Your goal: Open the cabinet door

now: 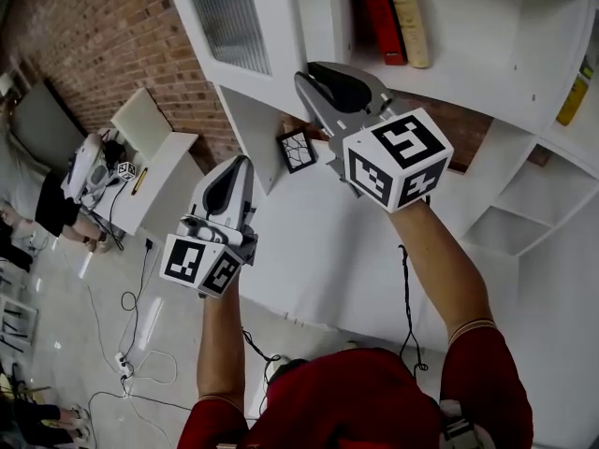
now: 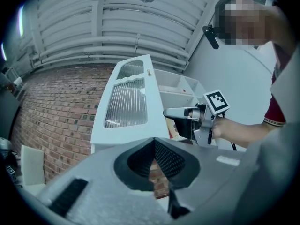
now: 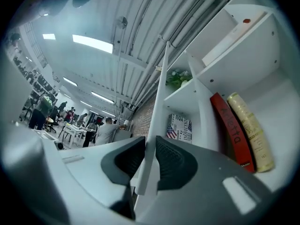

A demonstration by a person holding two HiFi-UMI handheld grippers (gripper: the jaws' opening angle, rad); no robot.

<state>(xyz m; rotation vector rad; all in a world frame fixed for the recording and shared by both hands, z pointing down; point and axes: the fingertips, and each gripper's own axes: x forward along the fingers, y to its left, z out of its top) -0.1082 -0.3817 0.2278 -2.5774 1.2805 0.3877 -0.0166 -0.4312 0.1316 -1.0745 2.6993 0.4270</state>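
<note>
The white cabinet door (image 1: pixel 229 17) with a ribbed glass pane stands swung out from the shelf unit. My right gripper (image 1: pixel 314 78) is shut on the door's lower free edge; in the right gripper view the thin door edge (image 3: pixel 158 102) runs up from between the pads of the right gripper (image 3: pixel 149 146). The left gripper view shows the door (image 2: pixel 125 102) face on, with the right gripper (image 2: pixel 169 112) at its side. My left gripper (image 1: pixel 243 162) hangs lower and to the left, apart from the door, shut with nothing in it (image 2: pixel 153 145).
Behind the door a red book (image 1: pixel 379 12) and a beige book (image 1: pixel 412 17) stand on a white shelf (image 1: pixel 487 73). A small framed picture (image 1: pixel 297 150) sits below. A brick wall (image 1: pixel 103 36), a white desk (image 1: pixel 154 171) and floor cables (image 1: pixel 140 344) lie left.
</note>
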